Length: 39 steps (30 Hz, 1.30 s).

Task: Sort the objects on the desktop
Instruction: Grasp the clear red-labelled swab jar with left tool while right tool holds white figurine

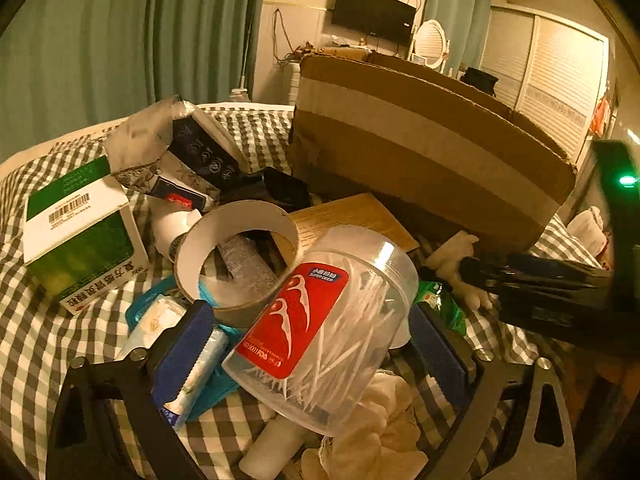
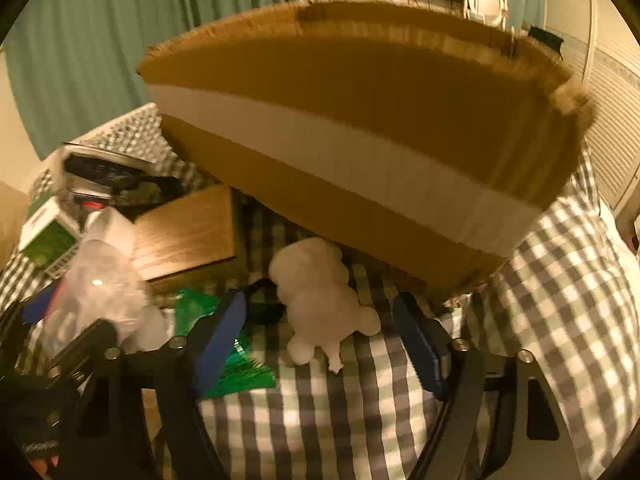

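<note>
Checked cloth covers the desk (image 1: 36, 320). Left gripper (image 1: 310, 354) jaws clamp a clear swab jar (image 1: 320, 332), tilted above the clutter. Right gripper (image 2: 320, 344) jaws stand apart around a white figurine (image 2: 320, 296). Risk: the smooth, tilted jar may slip free.

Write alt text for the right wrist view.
The open right claw straddles a small white figurine lying on a checked cloth. A cardboard box with a white tape stripe fills the view behind; a clear jar is at left.
</note>
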Available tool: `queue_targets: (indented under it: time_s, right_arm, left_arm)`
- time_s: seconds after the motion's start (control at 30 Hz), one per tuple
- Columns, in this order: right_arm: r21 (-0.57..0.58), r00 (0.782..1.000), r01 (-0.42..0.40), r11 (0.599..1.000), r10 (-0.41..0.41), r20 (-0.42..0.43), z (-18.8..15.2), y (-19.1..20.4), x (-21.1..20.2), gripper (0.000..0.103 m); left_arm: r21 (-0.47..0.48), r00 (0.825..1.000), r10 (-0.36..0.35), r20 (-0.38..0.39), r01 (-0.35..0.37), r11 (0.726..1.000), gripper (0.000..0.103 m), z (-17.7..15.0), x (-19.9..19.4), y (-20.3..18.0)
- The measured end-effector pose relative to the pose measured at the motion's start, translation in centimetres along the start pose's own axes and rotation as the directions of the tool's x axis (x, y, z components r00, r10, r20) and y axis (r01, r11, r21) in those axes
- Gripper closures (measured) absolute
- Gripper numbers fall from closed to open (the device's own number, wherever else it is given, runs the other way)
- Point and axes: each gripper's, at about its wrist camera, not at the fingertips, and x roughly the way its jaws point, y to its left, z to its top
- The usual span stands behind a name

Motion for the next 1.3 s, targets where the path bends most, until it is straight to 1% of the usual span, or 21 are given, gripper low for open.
queue_targets:
  time_s: [0.1,0.13,0.2,0.27,0.4,0.43,0.47,0.5,0.53,0.57,0.8,0.83,0.93,1.07,1.13,1.2,1.23,1.27,1.3]
  right_arm:
    - [0.026,0.999,0.016,1.0,-0.015,-0.034,0.1,-0.3,1.4,0.03]
    - [0.033,0.999,0.02,0.999,-0.019,-0.041,0.1,-0.4,1.8,0.03]
    - [0.042,0.998,0.024,0.999,-0.022,-0.051,0.2,-0.4,2.4,0.03]
    - [0.059,0.998,0.008,0.998,-0.005,-0.063,0.3,-0.4,2.8,0.03]
    - [0.044,0.997,0.024,0.999,-0.021,-0.069,0.5,-0.1,3.1,0.03]
    - [0.039,0.997,0.027,0.999,-0.024,-0.071,0.5,0.0,3.1,0.03]
    - [0.03,0.997,0.031,0.999,-0.028,-0.073,0.5,0.2,3.0,0.033]
    - [0.018,0.997,0.033,0.999,-0.031,-0.076,0.4,0.4,3.0,0.04]
    - [0.012,0.996,0.032,0.999,-0.031,-0.078,0.4,0.5,2.9,0.043]
    - [0.012,0.997,0.026,1.0,-0.025,-0.075,0.3,0.6,2.7,0.046]
    - [0.037,0.999,-0.005,0.999,0.007,-0.052,-0.3,0.9,0.5,0.046]
    - [0.033,0.999,-0.008,0.999,0.01,-0.045,-0.4,1.0,0.0,0.046]
    - [0.016,0.999,-0.024,1.0,0.025,-0.024,-0.6,1.5,-1.8,0.046]
    - [-0.006,0.999,-0.052,0.999,0.052,0.011,-1.0,2.5,-4.6,0.046]
    - [-0.01,0.997,-0.074,0.997,0.074,0.019,-1.8,2.1,-5.1,0.046]
    - [-0.013,0.995,-0.091,0.996,0.091,0.026,-1.9,2.8,-5.7,0.046]
    - [-0.017,0.995,-0.097,0.995,0.098,0.03,-2.3,1.5,-5.2,0.046]
    - [-0.023,0.994,-0.103,0.994,0.104,0.034,-2.2,1.6,-5.3,0.046]
    - [-0.028,0.994,-0.105,0.994,0.106,0.038,-1.0,2.7,-5.5,0.046]
  left_arm:
    - [0.023,1.0,-0.011,-0.004,0.011,1.0,0.014,0.2,-0.1,-0.6]
    - [0.028,1.0,-0.019,-0.005,0.019,0.999,0.019,0.4,-0.1,-0.5]
    - [0.035,1.0,-0.023,-0.008,0.024,0.999,0.02,0.4,0.0,-0.5]
    - [0.027,0.999,-0.032,-0.005,0.032,0.999,0.021,0.4,-0.2,-0.4]
    - [0.01,0.999,-0.042,0.007,0.042,0.999,0.024,0.2,-0.5,-0.1]
    - [0.012,0.999,-0.041,0.008,0.041,0.999,0.026,0.2,-0.6,-0.1]
    - [0.014,0.999,-0.037,0.012,0.037,0.999,0.027,0.2,-0.7,-0.1]
    - [0.014,0.999,-0.033,0.018,0.033,0.999,0.028,0.1,-0.9,-0.1]
    - [0.012,0.999,-0.035,0.019,0.035,0.999,0.028,0.4,-1.0,-0.1]
    - [0.01,0.999,-0.038,0.02,0.038,0.999,0.028,0.4,-1.1,0.0]
    - [-0.026,0.998,-0.041,0.047,0.043,0.999,0.031,0.0,-2.1,0.7]
    - [-0.031,0.998,-0.036,0.052,0.037,0.999,0.034,0.0,-2.4,0.8]
    - [-0.048,0.998,-0.024,0.056,0.027,0.998,0.034,-0.3,-2.7,0.9]
    - [-0.086,0.997,-0.032,0.066,0.038,0.996,0.035,-0.4,-3.2,1.3]
    - [-0.101,0.997,-0.023,0.071,0.03,0.994,0.035,-0.4,-3.6,1.5]
    - [-0.112,0.997,-0.011,0.08,0.02,0.994,0.035,-0.4,-4.0,1.7]
    - [-0.118,0.996,-0.007,0.086,0.017,0.993,0.035,-0.5,-4.3,1.8]
    - [-0.123,0.996,-0.008,0.088,0.019,0.992,0.035,-0.5,-4.5,1.9]
    - [-0.132,0.995,-0.005,0.096,0.017,0.991,0.035,-0.6,-4.9,2.0]
